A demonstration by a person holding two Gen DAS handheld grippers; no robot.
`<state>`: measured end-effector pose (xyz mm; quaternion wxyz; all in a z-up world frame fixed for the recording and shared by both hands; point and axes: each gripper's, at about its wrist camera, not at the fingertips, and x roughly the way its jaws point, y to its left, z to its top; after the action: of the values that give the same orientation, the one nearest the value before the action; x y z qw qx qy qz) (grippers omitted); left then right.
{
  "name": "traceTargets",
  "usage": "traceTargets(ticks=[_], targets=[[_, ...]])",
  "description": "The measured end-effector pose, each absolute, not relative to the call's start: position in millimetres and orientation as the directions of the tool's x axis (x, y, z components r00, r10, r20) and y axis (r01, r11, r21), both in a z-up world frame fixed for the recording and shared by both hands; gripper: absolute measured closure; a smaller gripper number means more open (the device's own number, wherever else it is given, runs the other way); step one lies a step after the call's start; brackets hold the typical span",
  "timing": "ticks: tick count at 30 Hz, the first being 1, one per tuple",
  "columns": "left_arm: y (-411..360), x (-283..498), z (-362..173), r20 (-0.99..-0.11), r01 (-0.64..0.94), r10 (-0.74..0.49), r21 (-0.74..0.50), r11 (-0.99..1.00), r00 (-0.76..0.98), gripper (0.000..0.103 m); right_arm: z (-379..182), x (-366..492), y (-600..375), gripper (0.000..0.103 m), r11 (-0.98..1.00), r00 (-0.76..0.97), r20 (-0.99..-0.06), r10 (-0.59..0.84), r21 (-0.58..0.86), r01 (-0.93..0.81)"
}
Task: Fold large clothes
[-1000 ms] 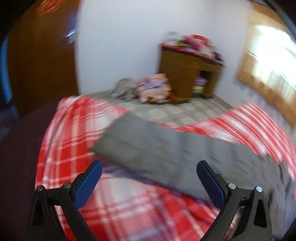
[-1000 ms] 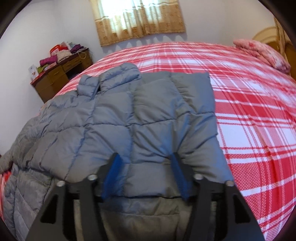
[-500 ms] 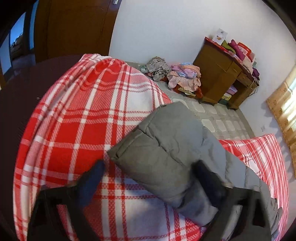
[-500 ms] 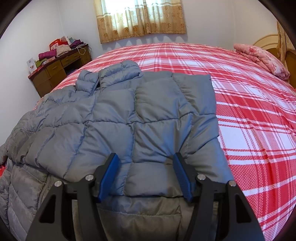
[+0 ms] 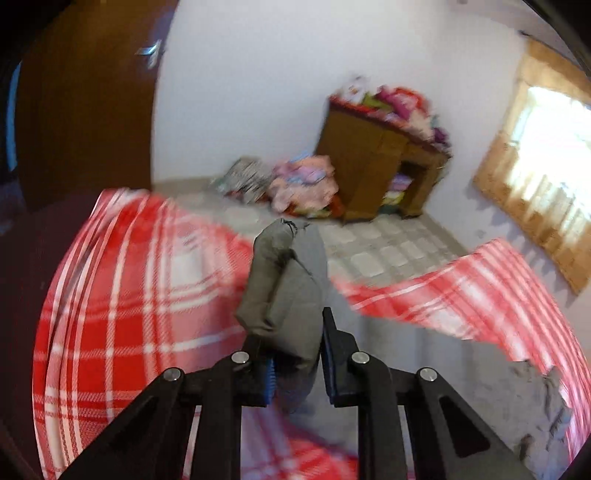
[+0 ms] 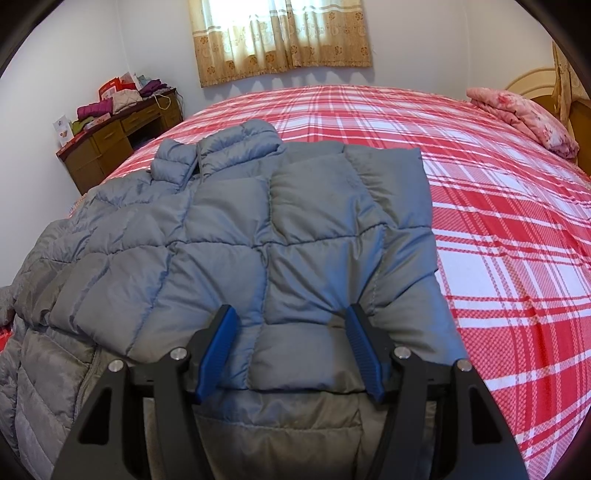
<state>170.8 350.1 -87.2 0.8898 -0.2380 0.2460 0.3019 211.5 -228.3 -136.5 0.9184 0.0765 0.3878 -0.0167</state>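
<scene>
Now left gripper (image 5: 295, 354) fingers pinching puffy quilted sleeve (image 5: 284, 288); right gripper (image 6: 291, 347) fingers spread.

I look into a bedroom with plain white walls (image 6: 424, 33). A curtained window (image 6: 280, 33) glows on the far wall, its patterned tan curtain (image 5: 535, 199) letting daylight through. A wide bed (image 6: 498, 221) under a red and white plaid cover fills most of my view, with a pink floral pillow (image 6: 524, 118) at far right by a curved headboard (image 6: 532, 77). At far left a brown wooden desk (image 6: 107, 147) holds piled clothes and boxes. The left view, blurred, shows pale floor tiles (image 5: 384, 251), a heap of clothes (image 5: 295, 184) against the wall and a dark wooden door (image 5: 85, 110).
</scene>
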Motion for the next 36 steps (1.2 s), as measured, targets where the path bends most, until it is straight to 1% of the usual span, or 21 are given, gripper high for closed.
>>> traceTargets(ticks=[4, 6, 8, 11, 14, 16, 20, 24, 29, 30, 32, 33, 34, 36], targets=[[300, 184, -51, -0.491, -0.525, 0.364, -0.242, 0.816, 0.791, 0.083, -137, 211, -229, 0.039, 0.987, 0.699, -0.714, 0.03, 0.13, 0.09], [261, 189, -34, -0.437, -0.433, 0.309, -0.219, 0.875, 0.845, 0.083, -137, 211, -229, 0.039, 0.987, 0.7, -0.714, 0.032, 0.131, 0.09], [226, 194, -23, -0.407, -0.349, 0.248, -0.194, 0.917, 0.879, 0.083, -137, 211, -229, 0.039, 0.987, 0.7, -0.713, 0.033, 0.134, 0.089], [151, 199, -10, -0.359, -0.151, 0.086, -0.159, 0.976, 0.929, 0.083, -137, 210, -230, 0.039, 0.986, 0.702, -0.711, 0.038, 0.141, 0.089], [79, 199, -8, -0.346, 0.036, -0.078, -0.126, 0.991, 0.935, 0.083, -137, 210, -231, 0.039, 0.985, 0.703, -0.71, 0.042, 0.145, 0.088], [34, 197, -15, -0.356, 0.142, -0.174, -0.113, 0.983, 0.918, 0.083, -137, 210, -232, 0.039, 0.984, 0.705, -0.707, 0.049, 0.154, 0.087], [-29, 191, -42, -0.409, 0.267, -0.281, -0.092, 0.959, 0.868, 0.083, -137, 209, -237, 0.039, 0.979, 0.711, -0.699, 0.073, 0.188, 0.084], [-60, 184, -76, -0.475, 0.332, -0.316, -0.052, 0.942, 0.822, 0.083, -138, 207, -242, 0.039, 0.97, 0.72, -0.686, 0.104, 0.231, 0.08], [-61, 179, -97, -0.547, 0.36, -0.339, -0.072, 0.93, 0.766, 0.082, -138, 206, -248, 0.039, 0.957, 0.729, -0.67, 0.14, 0.281, 0.075], [-57, 177, -101, -0.568, 0.364, -0.347, -0.087, 0.927, 0.746, 0.08, -138, 206, -248, 0.039, 0.955, 0.73, -0.667, 0.145, 0.288, 0.074], [-59, 177, -109, -0.6, 0.359, -0.347, -0.105, 0.927, 0.721, 0.066, -137, 207, -249, 0.039, 0.952, 0.73, -0.667, 0.151, 0.297, 0.074], [-58, 176, -114, -0.617, 0.354, -0.341, -0.106, 0.929, 0.709, 0.055, -136, 207, -248, 0.039, 0.952, 0.727, -0.67, 0.151, 0.296, 0.074], [-54, 173, -117, -0.631, 0.348, -0.332, -0.104, 0.932, 0.701, 0.05, -135, 207, -248, 0.039, 0.952, 0.725, -0.672, 0.154, 0.298, 0.074], [-53, 166, -122, -0.64, 0.351, -0.331, -0.1, 0.931, 0.693, 0.049, -129, 203, -249, 0.039, 0.948, 0.726, -0.668, 0.16, 0.308, 0.075]])
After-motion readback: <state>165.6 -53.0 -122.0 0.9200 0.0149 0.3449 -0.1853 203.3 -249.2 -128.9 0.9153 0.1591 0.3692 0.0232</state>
